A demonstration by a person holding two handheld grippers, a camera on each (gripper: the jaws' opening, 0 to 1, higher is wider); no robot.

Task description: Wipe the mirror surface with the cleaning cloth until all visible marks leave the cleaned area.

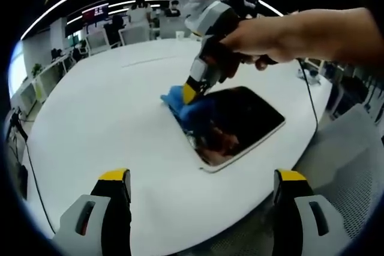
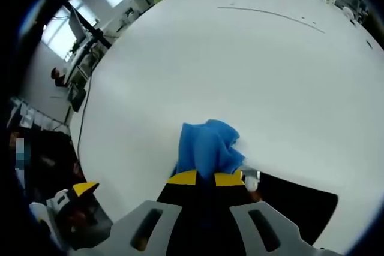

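Wiping cloth at mirror corner

Gaping wide and empty, the left gripper [image 1: 201,187] hangs over the desk [image 1: 108,118] edge. Beyond, the right gripper [image 2: 206,178] pinches the blue cloth [image 2: 207,148] against the mirror [image 1: 240,121] corner.
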